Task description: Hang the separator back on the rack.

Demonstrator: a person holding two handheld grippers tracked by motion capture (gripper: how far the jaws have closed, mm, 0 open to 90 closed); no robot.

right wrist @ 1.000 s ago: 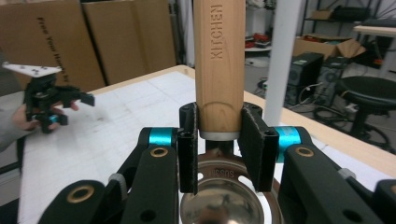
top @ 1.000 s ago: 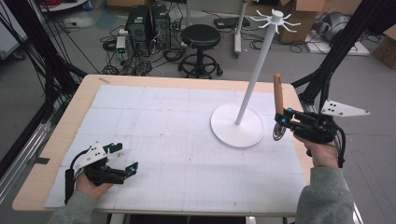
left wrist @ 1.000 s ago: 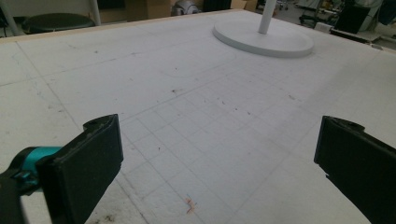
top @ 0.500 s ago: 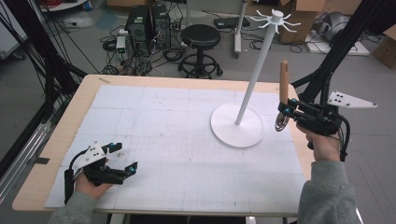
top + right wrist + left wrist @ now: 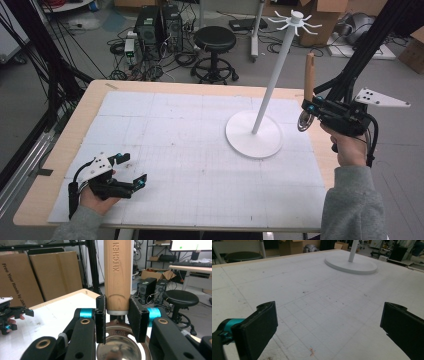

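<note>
The right gripper (image 5: 309, 114) has come up and a little further from the person over the last second, carrying its utensil higher beside the stand; the left one has stayed put.

From the left: the left gripper (image 5: 129, 172) rests low on the near left part of the table (image 5: 60, 150), held in the person's left hand (image 5: 96, 196). Its jaws stand wide apart with nothing between them, and in the left gripper view they frame only bare white gridded mat (image 5: 317, 305).

Further right stands the white rack (image 5: 272, 85): a round flat base on the mat, a thin pole rising from it with a slight lean, and a ring of short hooks at the top. Nothing hangs on the hooks.

At the right edge of the table the right gripper is raised off the surface, gripped by the right hand (image 5: 348, 146). Its jaws are drawn in narrow and clamped on a kitchen utensil (image 5: 310, 75), holding it just where the wooden handle meets the metal. The handle points straight up; the right gripper view shows the word KITCHEN stamped on it. Below the jaws hangs the round, shiny metal head (image 5: 125, 345), with slots in it. The head holds nothing that I can see. The utensil is in the air, near the rack's pole but clear of it, below the hooks.
</note>
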